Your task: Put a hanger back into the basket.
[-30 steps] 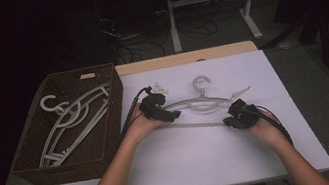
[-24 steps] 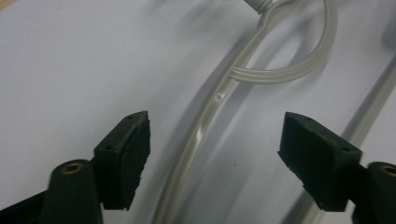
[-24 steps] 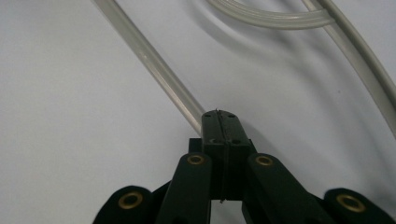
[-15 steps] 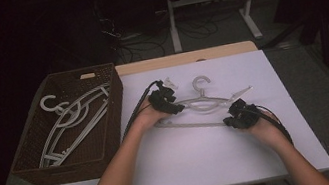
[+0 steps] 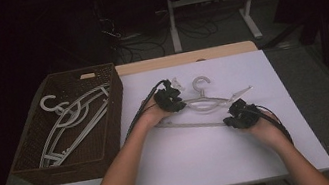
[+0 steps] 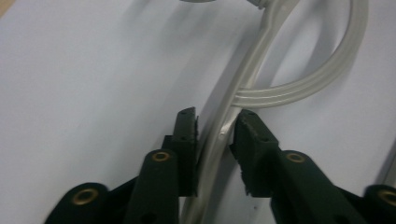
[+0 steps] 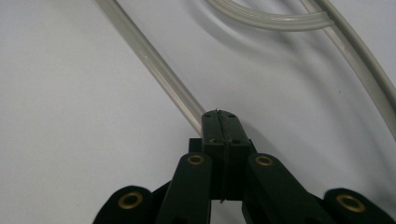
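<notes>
A clear plastic hanger (image 5: 207,104) lies on the white table cover, hook pointing away from me. My left gripper (image 5: 170,99) is at the hanger's left arm near the neck. In the left gripper view its jaws (image 6: 215,123) have just been closing, and the pads now sit against both sides of the hanger's arm (image 6: 299,88). My right gripper (image 5: 237,116) is at the right end of the hanger's bottom bar. Seen in the right gripper view, its jaws (image 7: 218,114) are shut on that thin bar (image 7: 149,58).
A dark woven basket (image 5: 117,95) stands at the left of the table and holds several pale hangers (image 5: 73,119). The white cover (image 5: 204,162) spreads towards me and to the right. Desk legs and cables lie in the dark beyond the table.
My left gripper has slid right along the hanger towards its neck, and its jaws have closed in around the arm. The right gripper and the hanger have stayed put.
</notes>
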A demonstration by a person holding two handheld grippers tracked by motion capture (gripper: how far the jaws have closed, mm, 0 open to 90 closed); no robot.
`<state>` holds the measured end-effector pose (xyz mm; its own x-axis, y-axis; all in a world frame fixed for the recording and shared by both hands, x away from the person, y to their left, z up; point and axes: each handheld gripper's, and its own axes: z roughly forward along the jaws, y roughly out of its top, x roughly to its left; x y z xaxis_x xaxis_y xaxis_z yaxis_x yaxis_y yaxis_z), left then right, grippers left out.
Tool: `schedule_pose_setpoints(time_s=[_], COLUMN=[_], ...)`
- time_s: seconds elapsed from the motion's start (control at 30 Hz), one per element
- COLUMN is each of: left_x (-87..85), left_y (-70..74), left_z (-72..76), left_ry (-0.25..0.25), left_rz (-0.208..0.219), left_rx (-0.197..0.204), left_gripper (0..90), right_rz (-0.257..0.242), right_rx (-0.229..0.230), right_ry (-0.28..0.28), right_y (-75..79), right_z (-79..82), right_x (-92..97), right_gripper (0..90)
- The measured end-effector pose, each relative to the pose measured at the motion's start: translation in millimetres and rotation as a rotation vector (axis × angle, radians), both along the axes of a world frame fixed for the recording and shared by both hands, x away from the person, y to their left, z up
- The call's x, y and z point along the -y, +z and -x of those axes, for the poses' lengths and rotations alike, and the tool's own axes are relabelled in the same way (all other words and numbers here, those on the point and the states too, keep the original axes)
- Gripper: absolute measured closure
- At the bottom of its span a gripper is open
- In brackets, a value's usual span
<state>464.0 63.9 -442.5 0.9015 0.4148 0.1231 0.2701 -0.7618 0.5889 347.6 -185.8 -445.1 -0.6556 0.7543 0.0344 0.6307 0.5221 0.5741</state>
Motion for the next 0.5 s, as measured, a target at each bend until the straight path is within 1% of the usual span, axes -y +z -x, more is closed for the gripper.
schedule_pose_setpoints(time_s=[0.1, 0.27, 0.33, 0.4, 0.47, 0.5], left_x=[0.1, -2.8, -4.1, -5.9, -6.8, -7.6], left_y=[1.1, 7.3, 9.5, 10.5, 9.6, 8.7], left_z=[1.2, 5.2, 8.1, 12.0, 15.7, 17.9], left_ry=[-0.020, -0.053, -0.071, -0.093, -0.104, -0.120], left_rz=[-0.016, -0.029, -0.043, -0.054, -0.052, -0.049], left_rx=[0.018, 0.032, 0.038, 0.040, 0.040, 0.034], left_gripper=[71.6, 74.3, 75.6, 77.2, 79.0, 80.2], right_rz=[-0.002, -0.001, -0.004, 0.005, 0.004, 0.002], right_rx=[-0.001, -0.001, -0.002, 0.005, 0.004, 0.006], right_ry=[0.001, 0.010, 0.009, 0.011, 0.005, 0.003], right_y=[0.0, 0.5, 0.5, 0.8, 1.3, 1.7], right_z=[-0.1, -0.7, -1.1, -2.0, -3.0, -3.5], right_x=[0.2, 0.9, 1.6, 2.7, 4.4, 5.3], right_gripper=[89.1, 89.1, 89.1, 89.1, 89.0, 89.0])
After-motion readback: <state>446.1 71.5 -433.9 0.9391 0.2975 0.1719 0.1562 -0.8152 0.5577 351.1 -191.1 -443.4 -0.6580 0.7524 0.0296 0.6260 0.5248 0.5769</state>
